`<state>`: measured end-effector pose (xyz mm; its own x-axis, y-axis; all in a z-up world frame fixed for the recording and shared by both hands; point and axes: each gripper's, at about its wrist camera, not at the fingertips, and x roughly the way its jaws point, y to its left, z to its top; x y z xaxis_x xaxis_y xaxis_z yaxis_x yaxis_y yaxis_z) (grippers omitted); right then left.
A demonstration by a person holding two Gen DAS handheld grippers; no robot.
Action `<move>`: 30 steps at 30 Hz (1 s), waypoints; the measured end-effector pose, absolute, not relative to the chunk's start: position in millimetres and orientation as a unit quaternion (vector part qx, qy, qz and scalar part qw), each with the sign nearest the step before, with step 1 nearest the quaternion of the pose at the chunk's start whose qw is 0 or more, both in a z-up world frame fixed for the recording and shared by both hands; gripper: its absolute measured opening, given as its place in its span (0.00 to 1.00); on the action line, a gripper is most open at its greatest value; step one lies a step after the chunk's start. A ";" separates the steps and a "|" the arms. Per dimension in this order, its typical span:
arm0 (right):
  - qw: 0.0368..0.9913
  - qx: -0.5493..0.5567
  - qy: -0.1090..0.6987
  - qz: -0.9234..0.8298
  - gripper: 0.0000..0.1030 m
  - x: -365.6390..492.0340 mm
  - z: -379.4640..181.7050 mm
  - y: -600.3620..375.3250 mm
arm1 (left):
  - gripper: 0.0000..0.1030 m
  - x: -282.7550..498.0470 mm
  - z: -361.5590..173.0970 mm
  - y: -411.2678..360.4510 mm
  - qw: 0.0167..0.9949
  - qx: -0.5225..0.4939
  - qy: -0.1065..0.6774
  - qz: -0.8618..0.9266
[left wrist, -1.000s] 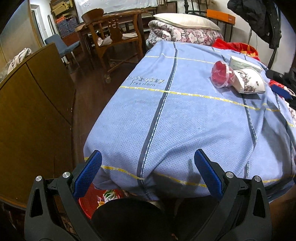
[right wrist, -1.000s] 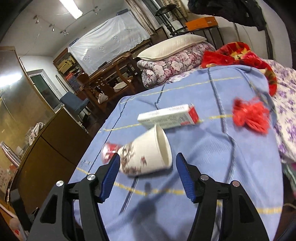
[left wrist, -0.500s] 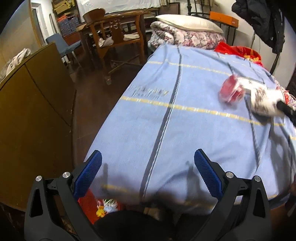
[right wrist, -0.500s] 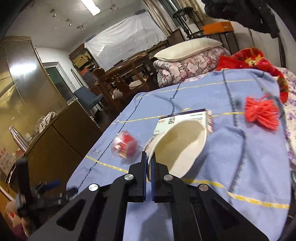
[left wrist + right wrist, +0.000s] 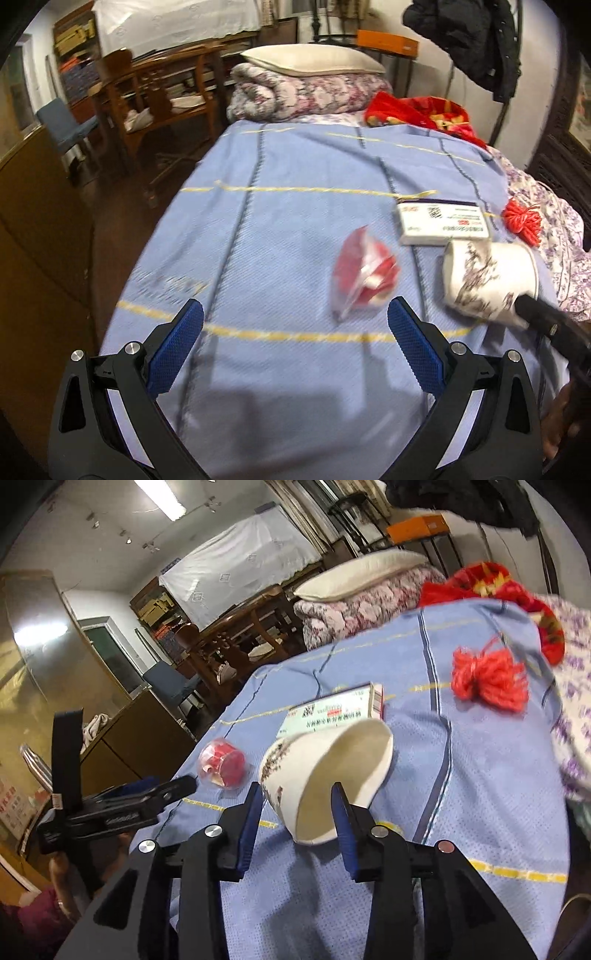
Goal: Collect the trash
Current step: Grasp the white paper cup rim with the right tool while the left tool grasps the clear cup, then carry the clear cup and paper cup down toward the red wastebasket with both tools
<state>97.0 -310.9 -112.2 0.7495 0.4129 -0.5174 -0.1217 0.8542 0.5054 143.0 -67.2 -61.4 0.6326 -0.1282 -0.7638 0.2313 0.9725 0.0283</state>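
A white paper cup [image 5: 325,760] with a dark floral print lies tilted on the blue blanket [image 5: 295,221]. My right gripper [image 5: 297,805] straddles its near wall, one finger outside and one inside the mouth. Its jaws are opening and the pads stand off the wall. The left wrist view shows that cup [image 5: 487,280] at the right with a black fingertip [image 5: 535,310] at it. A clear bag of red scraps [image 5: 364,273] lies just ahead of my open, empty left gripper [image 5: 295,332]. Behind lie a white carton [image 5: 443,221] and a red yarn tassel [image 5: 522,221].
A brown cabinet [image 5: 44,221] borders the bed's left side, with a wooden chair [image 5: 159,96] beyond. A folded floral quilt and pillow [image 5: 310,88] and a red blanket [image 5: 417,110] fill the bed's head. A dark coat [image 5: 465,40] hangs at the right.
My left gripper has swung right and forward over the bed, so the bag now lies close ahead. My right gripper shut on the cup's rim, then parted again.
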 end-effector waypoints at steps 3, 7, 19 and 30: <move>0.896 0.251 0.334 0.149 0.38 98.5 -119.7 -317.6 | 0.93 151.9 -66.2 -80.2 0.900 0.066 0.414 -0.116; 0.892 0.263 0.339 0.143 0.38 100.8 -122.8 -320.1 | 0.93 160.7 -73.1 -93.6 0.901 0.079 0.408 -0.128; 0.887 0.262 0.353 0.144 0.38 105.3 -127.3 -316.5 | 0.30 154.2 -71.5 -74.1 0.896 0.045 0.413 -0.159; 0.891 0.258 0.347 0.137 0.39 104.6 -126.0 -316.9 | 0.30 119.0 -45.7 -39.1 0.907 0.032 0.399 -0.134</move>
<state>104.6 -316.9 -126.0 0.7209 0.4242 -0.5481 -0.0656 0.8291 0.5553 119.0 -39.1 -45.7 0.6461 -0.2173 -0.7317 0.2689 0.9620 -0.0483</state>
